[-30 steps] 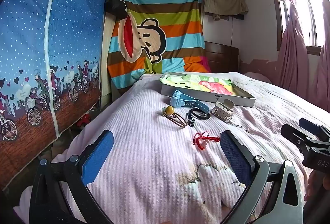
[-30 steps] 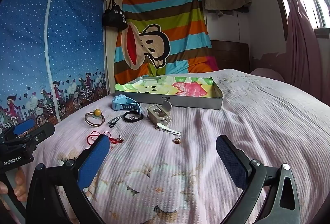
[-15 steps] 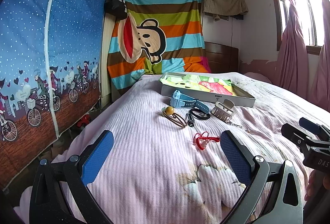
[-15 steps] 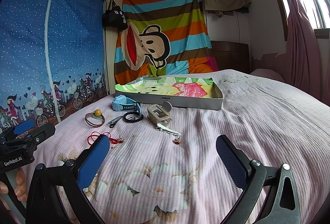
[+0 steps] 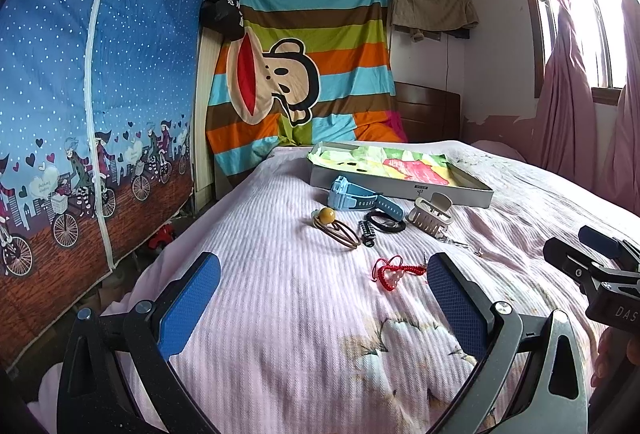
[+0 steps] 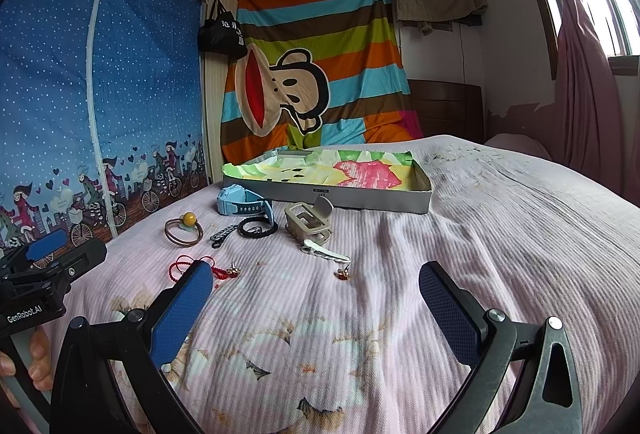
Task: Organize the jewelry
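1. Your left gripper [image 5: 323,304] hangs low over the pink bedspread [image 5: 280,314] with its jaws spread wide and nothing between them.
2. The red cord bracelet [image 5: 390,271] lies just ahead of it, toward the right pad, its braided tail running sideways across your line of approach; this gripper looks the nearer one, so it likely takes that piece.
3. Further on sit the brown bangles with a yellow bead [image 6: 183,230], the blue watch [image 6: 244,203], a black hair tie [image 6: 258,227] and the beige claw clip [image 6: 308,224].
4. The lined tray [image 6: 332,196] stands behind them all, holding no jewelry.
5. Your right gripper [image 6: 314,308] is also wide apart and empty; a silver clip [image 6: 325,249] and a small earring [image 6: 343,273] lie ahead between its pads.
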Demonstrator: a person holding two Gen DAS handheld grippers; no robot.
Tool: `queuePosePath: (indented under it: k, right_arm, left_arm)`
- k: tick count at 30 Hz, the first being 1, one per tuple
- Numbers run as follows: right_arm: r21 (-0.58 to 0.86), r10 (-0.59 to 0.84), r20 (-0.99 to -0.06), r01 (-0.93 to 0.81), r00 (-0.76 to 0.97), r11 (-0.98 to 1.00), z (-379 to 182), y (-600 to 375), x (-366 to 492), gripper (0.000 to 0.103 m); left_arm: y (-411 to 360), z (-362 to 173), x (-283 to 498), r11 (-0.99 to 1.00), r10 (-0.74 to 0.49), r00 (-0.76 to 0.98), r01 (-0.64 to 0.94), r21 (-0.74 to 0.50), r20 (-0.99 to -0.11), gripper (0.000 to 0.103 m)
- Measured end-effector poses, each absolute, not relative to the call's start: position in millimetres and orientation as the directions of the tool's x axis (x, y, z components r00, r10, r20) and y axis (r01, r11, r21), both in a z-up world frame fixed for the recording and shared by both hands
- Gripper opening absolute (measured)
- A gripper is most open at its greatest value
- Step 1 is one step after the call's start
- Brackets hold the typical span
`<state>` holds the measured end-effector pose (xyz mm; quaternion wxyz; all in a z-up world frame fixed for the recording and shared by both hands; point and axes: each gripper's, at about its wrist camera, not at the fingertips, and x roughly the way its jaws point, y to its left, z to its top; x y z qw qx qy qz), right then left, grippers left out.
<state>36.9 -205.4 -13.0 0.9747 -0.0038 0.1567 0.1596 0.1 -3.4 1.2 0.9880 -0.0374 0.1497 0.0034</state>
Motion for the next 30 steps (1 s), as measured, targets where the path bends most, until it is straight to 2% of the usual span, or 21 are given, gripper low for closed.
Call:
queuePosePath:
  k: [30]
  right_arm:
    - [0.042, 0.309, -0.304, -0.312, 0.901, 0.949, -13.7, -204.6, 37.2, 0.103]
  left_arm:
    - [-2.3, 0.8, 0.1, 0.997, -0.008, 0.955, -0.016, -0.077, -0.296, 0.101]
